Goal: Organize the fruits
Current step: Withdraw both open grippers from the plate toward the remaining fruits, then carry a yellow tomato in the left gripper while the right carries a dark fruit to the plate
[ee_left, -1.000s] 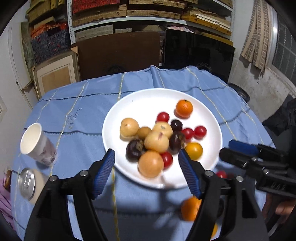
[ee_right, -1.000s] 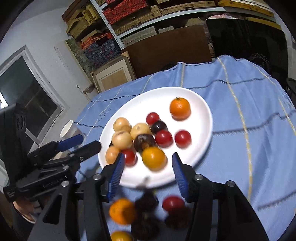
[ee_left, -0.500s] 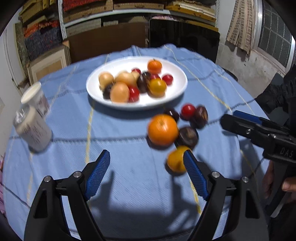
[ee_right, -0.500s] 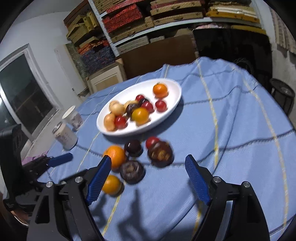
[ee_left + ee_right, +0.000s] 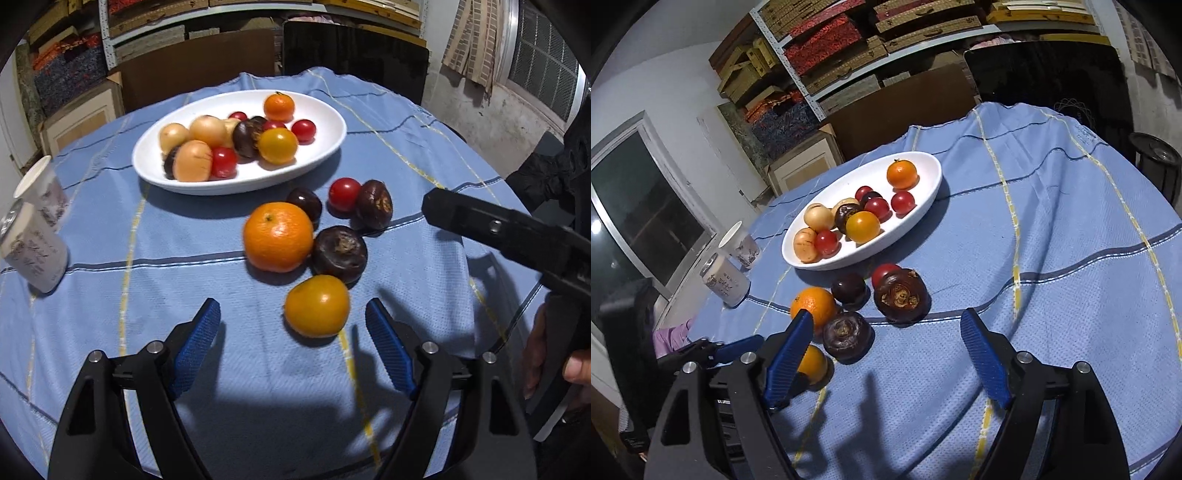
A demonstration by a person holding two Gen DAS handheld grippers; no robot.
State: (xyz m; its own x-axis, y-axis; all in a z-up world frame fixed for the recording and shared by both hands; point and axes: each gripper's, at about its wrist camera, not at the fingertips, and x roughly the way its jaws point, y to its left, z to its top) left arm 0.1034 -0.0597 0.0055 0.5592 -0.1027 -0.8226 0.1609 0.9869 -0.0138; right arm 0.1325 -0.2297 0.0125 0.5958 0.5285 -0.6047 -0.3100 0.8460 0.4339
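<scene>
Both hand-held grippers are pulling back from the white plate (image 5: 332,122) toward the loose fruit on the blue-clothed table (image 5: 147,295), so the work is shifting from the plate to the stragglers. A second ago the left hand-held gripper (image 5: 291,345) was framing the plate's pile; now it is hanging low over the near cluster, with the yellow-orange fruit (image 5: 317,305) just ahead of its tips, untouched. Its jaws are closing a little, with nothing between the pads. The right hand-held gripper (image 5: 886,360) is standing wide apart and empty, having opened up over the last second, with a dark round fruit (image 5: 847,334) just beyond its left finger. The large orange (image 5: 277,236), two more dark fruits and a red one, probably a tomato, are sitting together between the grippers and the plate. Six pieces seem left to gather, and a pick looks imminent.
</scene>
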